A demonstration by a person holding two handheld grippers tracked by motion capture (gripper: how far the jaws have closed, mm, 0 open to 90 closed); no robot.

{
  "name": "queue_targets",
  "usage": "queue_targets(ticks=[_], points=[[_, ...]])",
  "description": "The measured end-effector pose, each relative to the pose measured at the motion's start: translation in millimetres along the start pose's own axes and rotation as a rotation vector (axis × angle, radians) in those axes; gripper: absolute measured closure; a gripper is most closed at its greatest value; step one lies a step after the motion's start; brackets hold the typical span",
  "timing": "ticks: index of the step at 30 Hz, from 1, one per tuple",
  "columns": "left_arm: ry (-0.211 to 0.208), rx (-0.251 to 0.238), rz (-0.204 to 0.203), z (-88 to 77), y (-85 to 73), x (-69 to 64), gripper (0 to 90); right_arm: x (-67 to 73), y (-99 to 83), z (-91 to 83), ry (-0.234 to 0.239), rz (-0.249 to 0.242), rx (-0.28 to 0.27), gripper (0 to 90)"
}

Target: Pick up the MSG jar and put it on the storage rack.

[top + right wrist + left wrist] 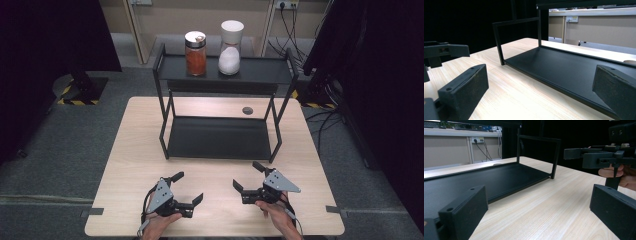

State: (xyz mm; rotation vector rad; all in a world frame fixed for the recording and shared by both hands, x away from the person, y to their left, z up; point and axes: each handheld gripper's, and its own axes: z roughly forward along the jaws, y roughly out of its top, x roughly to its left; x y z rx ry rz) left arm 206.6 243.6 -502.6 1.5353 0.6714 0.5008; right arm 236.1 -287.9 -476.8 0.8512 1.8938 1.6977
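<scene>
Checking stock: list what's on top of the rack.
On the rack's top shelf stand two jars: one with orange-red contents, one white-capped with white contents. Any shelf behind them is hidden.

Left gripper (189,187): I held it low over the near left of the table (130,150), jaws spread wide, nothing between them.
Right gripper (247,176): I held it at the near right, jaws wide apart too, empty.
Rack (220,137): black, two shelves, stood at the table's far middle.
Top shelf: spice jar (195,53) left, white-capped jar (230,47) right, just beside each other.
</scene>
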Motion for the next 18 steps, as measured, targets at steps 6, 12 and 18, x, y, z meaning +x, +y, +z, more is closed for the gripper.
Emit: queue_targets(ticks=[6,12,18], points=[[0.000,-0.001,0.000,-0.1,0.1,-0.1,1.0,-0.4,0.0,-0.2,-0.002,0.001,-0.002,0.5],[0.001,-0.001,0.000,-0.2,0.2,0.1,1.0,-0.5,-0.1,0.0,-0.001,0.000,-0.001,0.5],[0.004,-0.002,0.002,-0.6,0.6,0.2,1.0,-0.7,0.1,-0.3,-0.002,0.000,-0.006,0.5]])
